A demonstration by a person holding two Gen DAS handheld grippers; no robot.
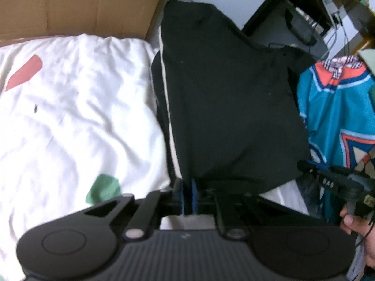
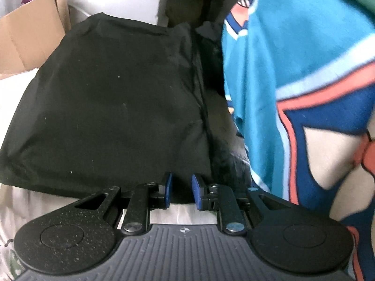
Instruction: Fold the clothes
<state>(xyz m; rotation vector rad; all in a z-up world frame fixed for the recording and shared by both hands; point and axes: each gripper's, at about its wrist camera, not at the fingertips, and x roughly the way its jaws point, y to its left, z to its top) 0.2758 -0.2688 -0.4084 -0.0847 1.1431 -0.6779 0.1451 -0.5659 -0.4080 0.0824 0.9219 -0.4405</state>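
Note:
A black garment (image 1: 229, 105) with a white side stripe (image 1: 164, 70) lies folded on a white sheet (image 1: 70, 117). My left gripper (image 1: 187, 187) is shut on the garment's near left edge, with dark cloth pinched between its blue pads. In the right wrist view the same black garment (image 2: 112, 105) fills the middle. My right gripper (image 2: 181, 187) holds its near right edge, the pads a little apart with bunched black cloth filling the gap. From the left wrist view, the right gripper (image 1: 304, 166) meets the garment's right corner, with a person's hand (image 1: 356, 224) behind it.
A teal jersey (image 1: 335, 121) with orange and blue trim lies to the right of the black garment and looms close in the right wrist view (image 2: 293, 70). A cardboard box (image 1: 82, 4) stands behind the sheet, also seen as the box (image 2: 28, 39). Dark furniture (image 1: 293, 11) with cables is at the back right.

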